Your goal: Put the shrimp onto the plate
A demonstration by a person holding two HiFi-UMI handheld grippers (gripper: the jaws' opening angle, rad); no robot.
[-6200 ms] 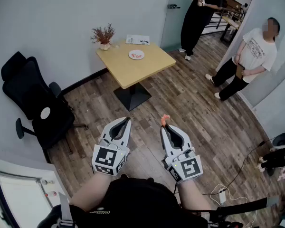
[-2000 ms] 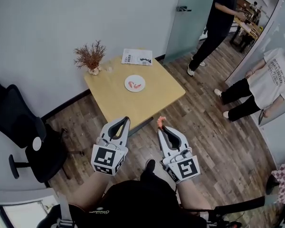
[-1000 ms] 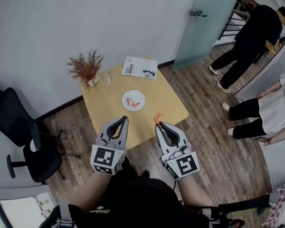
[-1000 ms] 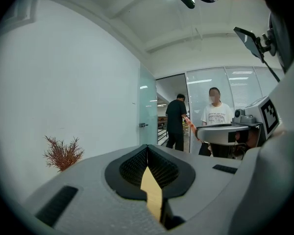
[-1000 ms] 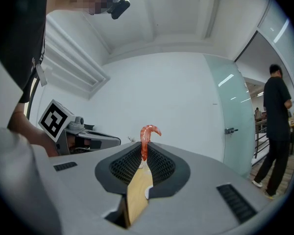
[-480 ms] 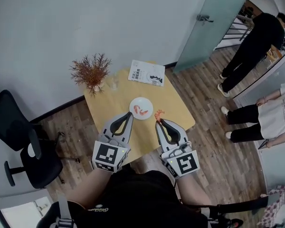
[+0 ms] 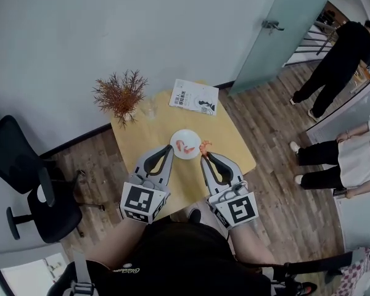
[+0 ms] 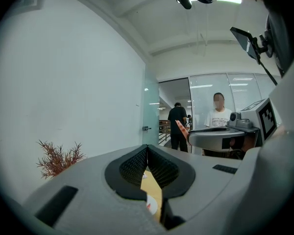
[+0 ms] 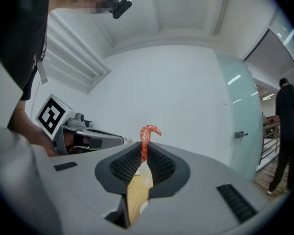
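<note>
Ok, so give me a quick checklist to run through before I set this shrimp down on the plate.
1. Grip: right tool is shut on the shrimp, curled end sticking out past the tips. Ok.
2. Target in sight: plate sits on the table. Ok.
3. Room on the plate: a second shrimp lies there, with bare white around it. Ok.
4. Position: in the head view the held shrimp is at the plate's right edge, not over its middle. Not ok.
5. Height above the plate: cannot tell.
6. Left tool: shut on nothing, tip near the plate's left edge. Whether it clears the plate: cannot tell.
</note>
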